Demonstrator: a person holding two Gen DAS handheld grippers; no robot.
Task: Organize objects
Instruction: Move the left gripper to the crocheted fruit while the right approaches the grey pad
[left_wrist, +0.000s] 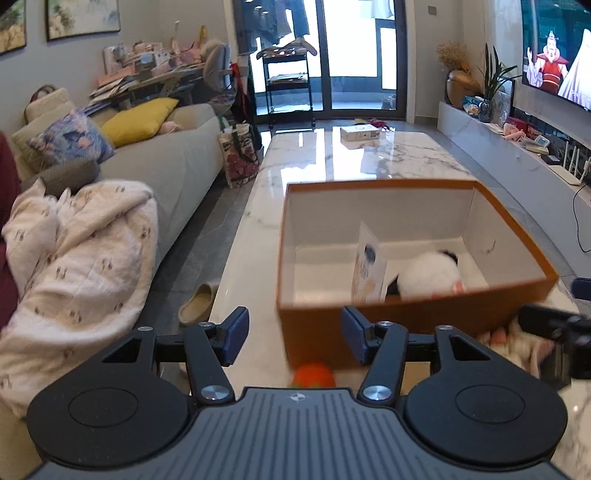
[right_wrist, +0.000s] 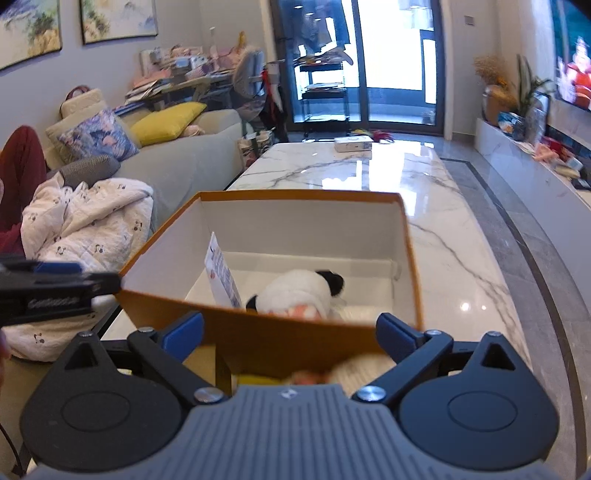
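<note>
Left wrist view: orange cardboard box (left_wrist: 406, 317) at centre on glossy marble table (left_wrist: 332, 166) holds a blurred plush panda (left_wrist: 430, 275); left gripper (left_wrist: 295, 338) and right gripper (right_wrist: 290, 336) both spread, empty.

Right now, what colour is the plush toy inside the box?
White with black patches; the plush toy shows best in the right wrist view.

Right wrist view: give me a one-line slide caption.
Open right gripper before an orange box on a marble table, a panda plush and card inside.
</note>
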